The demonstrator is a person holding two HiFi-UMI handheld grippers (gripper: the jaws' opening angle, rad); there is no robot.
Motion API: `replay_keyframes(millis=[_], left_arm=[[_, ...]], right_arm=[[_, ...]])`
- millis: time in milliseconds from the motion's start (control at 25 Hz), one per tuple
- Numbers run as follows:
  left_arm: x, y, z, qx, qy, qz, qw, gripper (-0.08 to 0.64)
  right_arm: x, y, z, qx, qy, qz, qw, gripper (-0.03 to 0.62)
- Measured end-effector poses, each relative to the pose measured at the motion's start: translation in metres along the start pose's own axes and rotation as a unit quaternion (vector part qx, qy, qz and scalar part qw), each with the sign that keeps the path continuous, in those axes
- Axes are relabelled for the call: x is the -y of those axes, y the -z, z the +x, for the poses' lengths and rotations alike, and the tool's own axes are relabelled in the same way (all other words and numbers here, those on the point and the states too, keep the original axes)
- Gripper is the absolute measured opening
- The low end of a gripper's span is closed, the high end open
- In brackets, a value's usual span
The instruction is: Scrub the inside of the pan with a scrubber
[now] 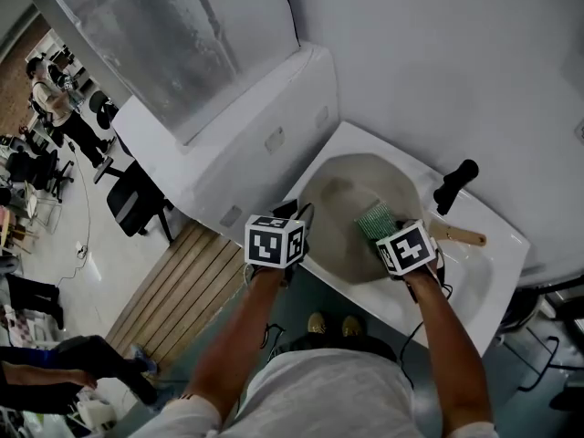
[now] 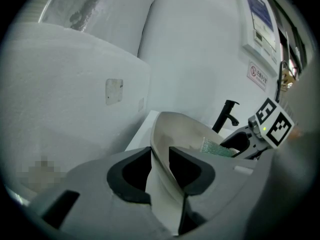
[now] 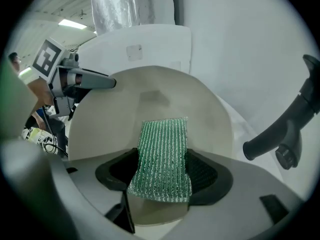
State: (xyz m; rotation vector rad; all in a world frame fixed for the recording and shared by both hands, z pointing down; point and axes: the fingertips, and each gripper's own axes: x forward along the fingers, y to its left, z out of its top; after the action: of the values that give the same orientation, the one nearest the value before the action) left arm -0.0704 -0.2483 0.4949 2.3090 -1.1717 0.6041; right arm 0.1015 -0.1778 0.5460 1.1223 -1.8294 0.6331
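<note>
A beige pan (image 1: 342, 210) lies tilted in the white sink (image 1: 497, 272), its wooden handle (image 1: 463, 236) pointing right. My left gripper (image 2: 160, 171) is shut on the pan's near rim (image 2: 159, 149), one jaw inside the wall and one outside; in the head view the left gripper (image 1: 294, 219) sits at the pan's left edge. My right gripper (image 3: 162, 173) is shut on a green mesh scrubber (image 3: 163, 156), which sticks out forward and lies against the pan's inner wall (image 3: 150, 109). From above, the scrubber (image 1: 375, 219) shows just ahead of the right gripper (image 1: 391, 235).
A black faucet (image 1: 454, 185) stands at the sink's back edge, close to the right of the pan, and the same faucet (image 3: 285, 129) fills the right side of the right gripper view. White walls enclose the sink corner. Office chairs (image 1: 132, 203) and people stand at far left.
</note>
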Motion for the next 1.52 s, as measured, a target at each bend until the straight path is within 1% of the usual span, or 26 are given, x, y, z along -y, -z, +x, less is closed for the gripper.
replay_keyframes(millis=[200, 360, 480, 640, 800, 960, 1160, 1320, 1400, 1520], left_arm=[[0.001, -0.008, -0.011, 0.014, -0.009, 0.016, 0.9997, 0.133], [0.004, -0.024, -0.026, 0.04, -0.014, 0.029, 0.9987, 0.138], [0.012, -0.041, -0.04, 0.07, -0.011, 0.036, 0.9968, 0.138], [0.024, -0.065, -0.057, 0.113, -0.001, 0.044, 0.9926, 0.138], [0.04, -0.088, -0.076, 0.161, 0.014, 0.052, 0.9855, 0.138], [0.054, -0.109, -0.095, 0.209, 0.021, 0.06, 0.9759, 0.138], [0.075, -0.132, -0.121, 0.267, 0.033, 0.072, 0.9605, 0.12], [0.086, -0.146, -0.141, 0.304, 0.035, 0.083, 0.9483, 0.096], [0.089, -0.151, -0.149, 0.32, 0.035, 0.085, 0.943, 0.084], [0.097, -0.155, -0.16, 0.338, 0.037, 0.088, 0.9364, 0.069]], right_arm=[[0.0, -0.017, -0.022, 0.043, -0.008, 0.007, 0.999, 0.304], [-0.006, -0.038, -0.046, 0.093, -0.027, 0.018, 0.995, 0.304], [-0.008, -0.056, -0.067, 0.139, -0.037, 0.026, 0.989, 0.304], [-0.012, -0.08, -0.097, 0.205, -0.046, 0.03, 0.977, 0.304], [-0.017, -0.104, -0.129, 0.266, -0.054, 0.028, 0.962, 0.304], [-0.021, -0.124, -0.159, 0.322, -0.064, 0.023, 0.944, 0.304], [-0.03, -0.139, -0.194, 0.395, -0.084, 0.02, 0.914, 0.304], [-0.037, -0.148, -0.219, 0.446, -0.1, 0.014, 0.889, 0.304], [-0.039, -0.15, -0.228, 0.466, -0.104, 0.012, 0.878, 0.304], [-0.041, -0.15, -0.24, 0.489, -0.107, 0.012, 0.866, 0.304]])
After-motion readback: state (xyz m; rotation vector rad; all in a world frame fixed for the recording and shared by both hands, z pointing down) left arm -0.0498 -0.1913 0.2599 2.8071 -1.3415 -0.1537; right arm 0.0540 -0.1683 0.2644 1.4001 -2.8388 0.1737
